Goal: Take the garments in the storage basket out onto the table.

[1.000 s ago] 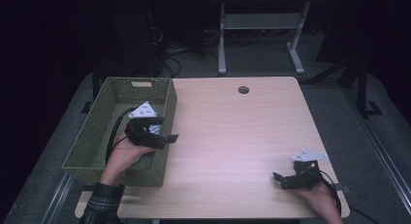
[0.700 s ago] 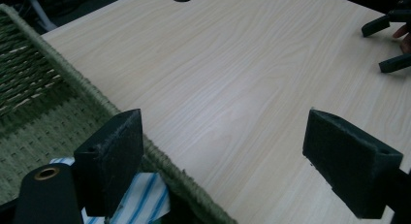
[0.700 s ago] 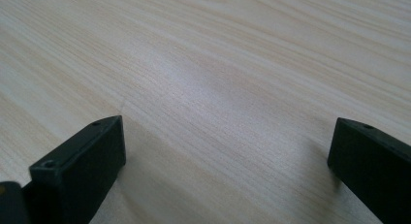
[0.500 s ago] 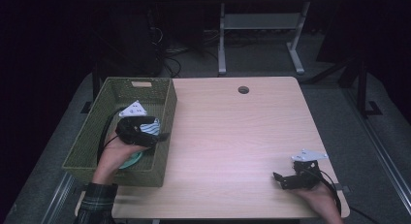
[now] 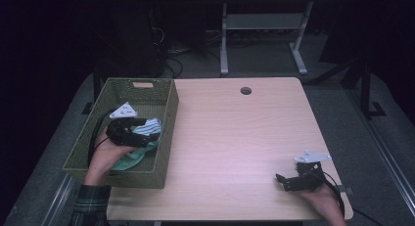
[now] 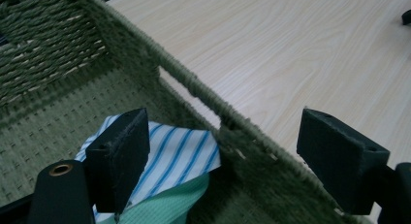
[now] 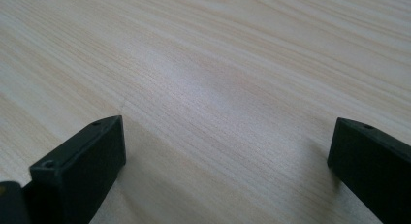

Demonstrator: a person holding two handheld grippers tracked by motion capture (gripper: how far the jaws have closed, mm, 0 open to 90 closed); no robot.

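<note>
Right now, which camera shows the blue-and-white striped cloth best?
The left gripper view: the blue-and-white striped cloth lies close up, stripes clear, in the green woven basket on a plain green cloth. The high view shows it small. The right gripper view faces bare tabletop.

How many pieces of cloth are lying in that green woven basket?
2. A blue-and-white striped cloth lies by the near right wall of the green woven basket, and a plain mint-green cloth lies partly under it. More could be hidden beneath the left gripper.
</note>
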